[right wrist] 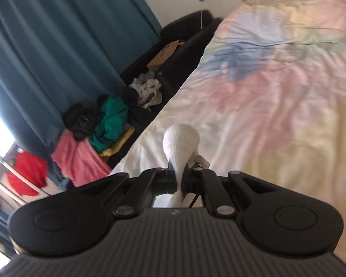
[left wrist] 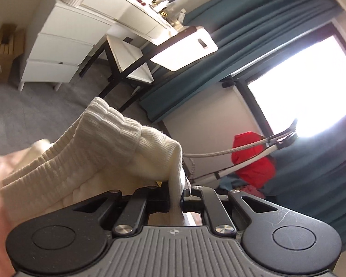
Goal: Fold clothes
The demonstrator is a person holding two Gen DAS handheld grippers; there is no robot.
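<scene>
Left wrist view shows the left tongs [left wrist: 181, 195] pinched on the ribbed cuffs of white socks [left wrist: 117, 143], which droop limp and light over the bed [right wrist: 277, 106]. The right tongs [right wrist: 180, 180] clamp another bunched sock end [right wrist: 181, 138]. Soft knit probably stretches, so gripping both ends suits folding.

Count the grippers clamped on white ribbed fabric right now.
2. The left gripper pinches cream ribbed fabric that drapes over its left side. The right gripper pinches a white ribbed sock above the bed.
</scene>
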